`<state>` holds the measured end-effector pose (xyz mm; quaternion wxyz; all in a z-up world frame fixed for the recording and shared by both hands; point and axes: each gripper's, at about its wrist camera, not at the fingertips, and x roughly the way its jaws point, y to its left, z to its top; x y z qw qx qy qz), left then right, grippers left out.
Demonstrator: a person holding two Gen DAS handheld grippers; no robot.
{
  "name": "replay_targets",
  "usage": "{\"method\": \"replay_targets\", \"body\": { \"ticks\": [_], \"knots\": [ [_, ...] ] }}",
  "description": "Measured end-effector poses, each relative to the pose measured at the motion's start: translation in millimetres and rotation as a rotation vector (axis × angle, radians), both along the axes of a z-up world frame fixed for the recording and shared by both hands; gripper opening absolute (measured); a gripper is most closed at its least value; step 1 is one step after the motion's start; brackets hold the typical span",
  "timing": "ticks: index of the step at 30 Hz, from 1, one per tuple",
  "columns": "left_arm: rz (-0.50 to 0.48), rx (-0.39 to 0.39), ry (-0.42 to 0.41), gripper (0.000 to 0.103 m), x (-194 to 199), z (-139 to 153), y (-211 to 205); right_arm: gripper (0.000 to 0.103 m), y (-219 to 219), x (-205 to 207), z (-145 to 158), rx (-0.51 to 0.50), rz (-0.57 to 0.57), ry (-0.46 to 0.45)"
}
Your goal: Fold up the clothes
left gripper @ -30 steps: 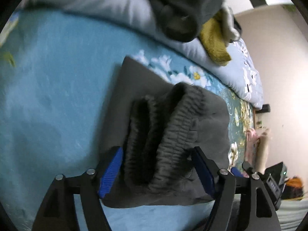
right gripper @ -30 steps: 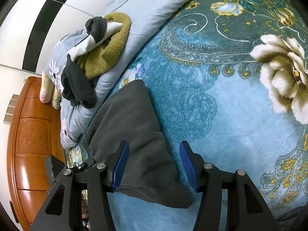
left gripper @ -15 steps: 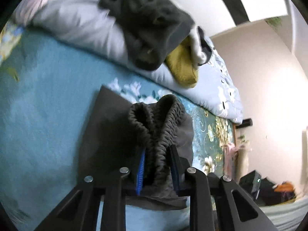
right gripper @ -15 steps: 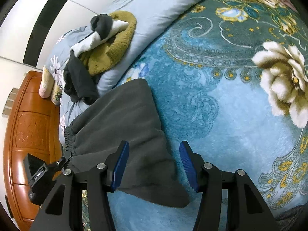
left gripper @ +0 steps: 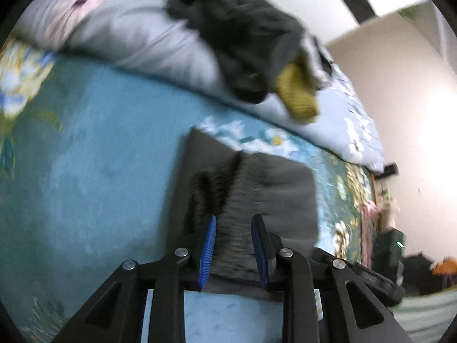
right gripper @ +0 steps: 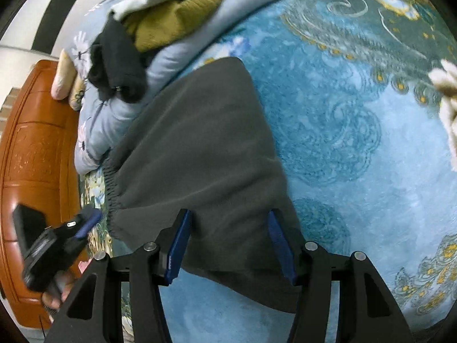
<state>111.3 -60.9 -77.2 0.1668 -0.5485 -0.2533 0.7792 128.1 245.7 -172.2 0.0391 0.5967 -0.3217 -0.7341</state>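
Dark grey pants lie folded on a teal floral bedspread. In the left wrist view my left gripper is shut on the bunched elastic waistband of the pants. In the right wrist view my right gripper is open, its blue pads either side of the near edge of the pants. The left gripper also shows there at the waistband.
A pale blue quilt lies along the far side of the bed with a heap of dark, white and mustard clothes on it. A wooden headboard stands at the left in the right wrist view. A wall rises beyond.
My left gripper closed on the waistband and has pulled it flatter along the pants. The right gripper stayed open while the pants spread wider beneath it.
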Motion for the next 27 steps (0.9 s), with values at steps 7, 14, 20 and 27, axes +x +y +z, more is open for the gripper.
{"method": "replay_targets", "body": {
  "ticks": [7, 14, 20, 27],
  "knots": [
    [-0.074, -0.193, 0.03, 0.053, -13, -3, 22, 0.058, -3, -3, 11, 0.027, 0.054, 0.017],
    [0.041, 0.102, -0.216, 0.071, -14, -68, -9, 0.058, 9, 1, 5, -0.004, 0.009, -0.011],
    [0.075, 0.104, -0.135, 0.043, -2, -60, -7, 0.058, 4, 0, 9, 0.011, 0.028, -0.013],
    [0.091, 0.156, -0.029, 0.024, 1, -26, -16, 0.058, -5, 3, 38, 0.049, 0.058, 0.064]
  ]
}}
